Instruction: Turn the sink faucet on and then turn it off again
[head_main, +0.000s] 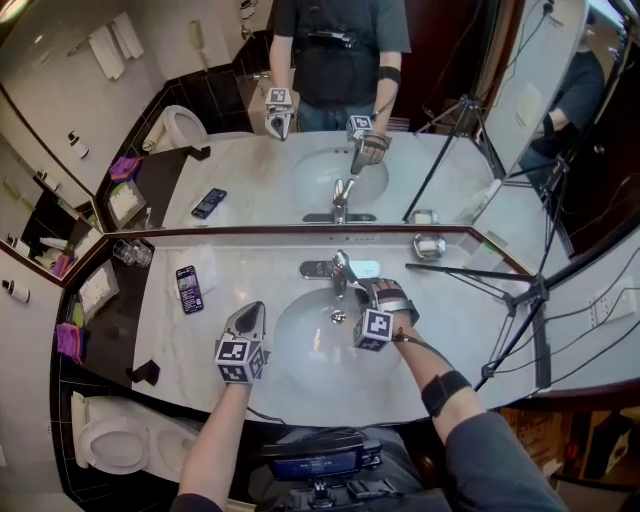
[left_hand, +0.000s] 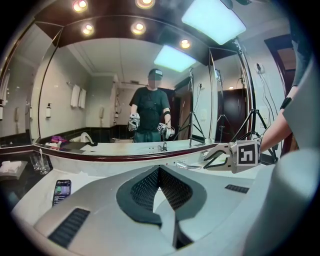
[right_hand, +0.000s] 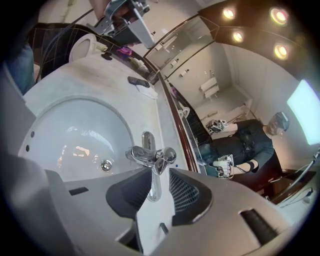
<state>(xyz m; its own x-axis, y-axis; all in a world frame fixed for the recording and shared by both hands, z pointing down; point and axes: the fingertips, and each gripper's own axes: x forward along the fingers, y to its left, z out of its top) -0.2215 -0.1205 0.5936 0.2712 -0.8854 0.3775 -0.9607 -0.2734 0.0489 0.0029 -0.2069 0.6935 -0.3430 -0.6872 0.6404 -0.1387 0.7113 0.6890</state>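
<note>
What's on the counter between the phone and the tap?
Nothing. In the head view, the counter is bare marble between the phone and the tap.

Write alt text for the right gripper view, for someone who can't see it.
The right gripper has its jaws either side of the chrome faucet lever, with a gap on one side. Behind it is a white sink with no water visible. A mirror beyond reflects the person holding both grippers.

Basin (head_main: 300, 345) sunk mid-tabletop (head_main: 235, 262); faucet (head_main: 338, 270) behind it, at mirror (head_main: 250, 110) foot. Phone (head_main: 189, 288) on tabletop left of basin; small dish (head_main: 429, 245) right of faucet. Tripod (head_main: 520, 300) far right; toilet (head_main: 110, 440) off tabletop's left end.
</note>
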